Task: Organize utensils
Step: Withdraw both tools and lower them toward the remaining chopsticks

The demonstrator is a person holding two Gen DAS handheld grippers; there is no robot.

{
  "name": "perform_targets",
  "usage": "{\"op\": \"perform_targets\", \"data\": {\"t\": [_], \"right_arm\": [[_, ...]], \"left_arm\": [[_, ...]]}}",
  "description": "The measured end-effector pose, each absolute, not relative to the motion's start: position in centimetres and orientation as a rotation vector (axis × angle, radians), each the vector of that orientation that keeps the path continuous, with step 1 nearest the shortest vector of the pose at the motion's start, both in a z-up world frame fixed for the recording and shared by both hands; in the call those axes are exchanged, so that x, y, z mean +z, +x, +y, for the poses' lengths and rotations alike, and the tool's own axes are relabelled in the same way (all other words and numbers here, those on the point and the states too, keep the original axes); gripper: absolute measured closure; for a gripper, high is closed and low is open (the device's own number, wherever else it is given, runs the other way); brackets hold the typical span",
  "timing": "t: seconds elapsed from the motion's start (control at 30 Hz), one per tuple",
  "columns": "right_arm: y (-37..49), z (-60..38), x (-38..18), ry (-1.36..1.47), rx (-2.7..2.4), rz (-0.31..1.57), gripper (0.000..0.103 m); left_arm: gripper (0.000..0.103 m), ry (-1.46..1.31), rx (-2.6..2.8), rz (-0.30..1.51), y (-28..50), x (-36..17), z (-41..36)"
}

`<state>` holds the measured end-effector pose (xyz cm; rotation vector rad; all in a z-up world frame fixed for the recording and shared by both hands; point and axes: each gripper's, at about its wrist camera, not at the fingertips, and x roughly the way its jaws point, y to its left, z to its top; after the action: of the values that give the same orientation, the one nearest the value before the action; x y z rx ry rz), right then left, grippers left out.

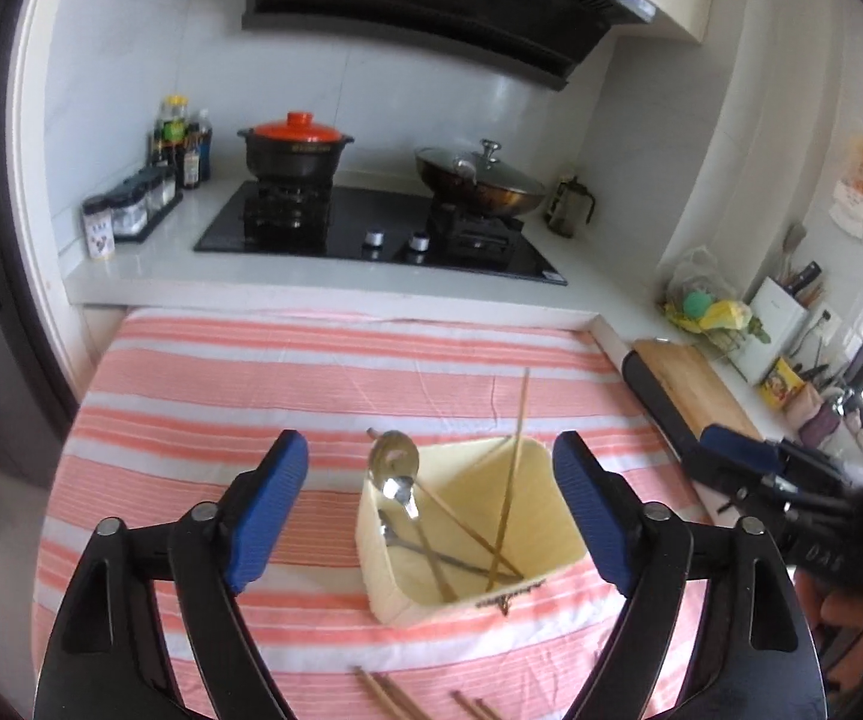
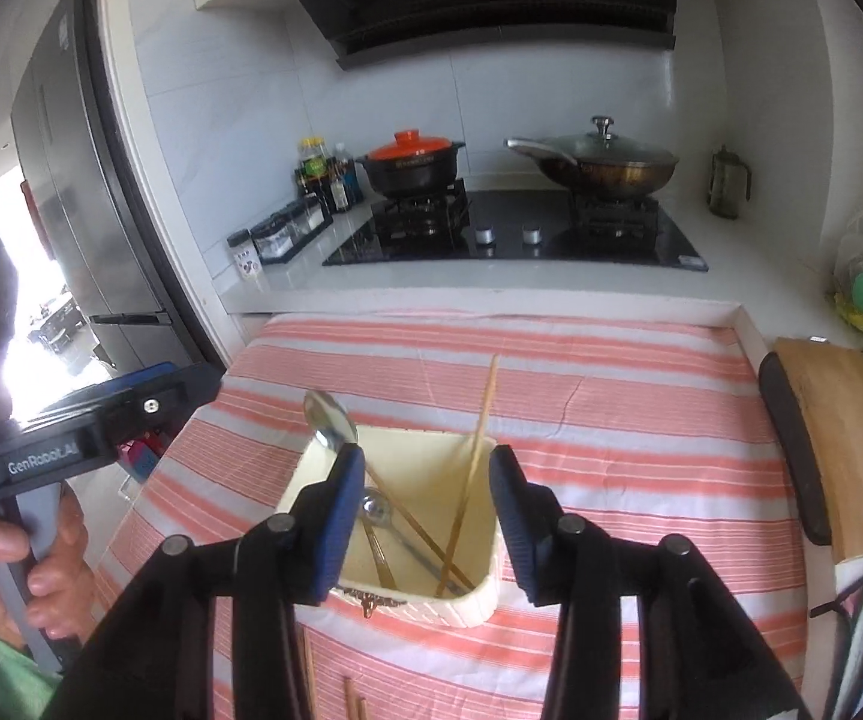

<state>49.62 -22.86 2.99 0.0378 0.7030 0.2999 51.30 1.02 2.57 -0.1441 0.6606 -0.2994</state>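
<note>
A cream square utensil holder (image 1: 384, 576) (image 2: 474, 605) stands on the pink-striped cloth (image 1: 251, 372). Inside it lean two metal spoons (image 1: 394, 457) (image 2: 329, 420) and several chopsticks (image 1: 516, 456) (image 2: 479, 432). More wooden chopsticks (image 1: 384, 697) (image 2: 348, 697) lie loose on the cloth in front of the holder. My left gripper (image 1: 431, 444) is open wide, with the holder just ahead between its blue pads and nothing gripped. My right gripper (image 2: 425, 453) is open over the holder's near side, its left pad close to a spoon bowl, nothing pressed between the pads.
Behind the cloth is a white counter with a black gas hob (image 1: 371, 228), a black pot with an orange lid (image 1: 296, 147) and a lidded wok (image 1: 479, 180). Seasoning jars (image 1: 125, 210) stand at the left. A wooden cutting board (image 2: 839, 450) lies at the right.
</note>
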Motion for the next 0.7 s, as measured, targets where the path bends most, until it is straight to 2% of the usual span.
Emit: {"op": "perform_targets", "data": {"t": [0.1, 0.23, 0.5, 0.7], "right_arm": [[44.0, -24.0, 4.9, -0.036, 0.284, 0.627, 0.048], [35.8, -25.6, 3.8, -0.131, 0.243, 0.572, 0.046], [21.0, -27.9, -6.8, -0.039, 0.055, 0.539, 0.046], [16.7, -30.0, -14.0, 0.019, -0.079, 0.597, 0.046]], "left_arm": [[0.005, -0.075, -0.304, 0.654, 45.2, 2.8, 3.3], [0.005, -0.045, -0.293, 0.735, 37.5, -0.8, 5.5], [0.005, -0.171, -0.169, 0.855, 26.0, -14.1, 5.9], [0.005, -0.171, -0.187, 0.855, 23.4, -17.6, 3.4]]}}
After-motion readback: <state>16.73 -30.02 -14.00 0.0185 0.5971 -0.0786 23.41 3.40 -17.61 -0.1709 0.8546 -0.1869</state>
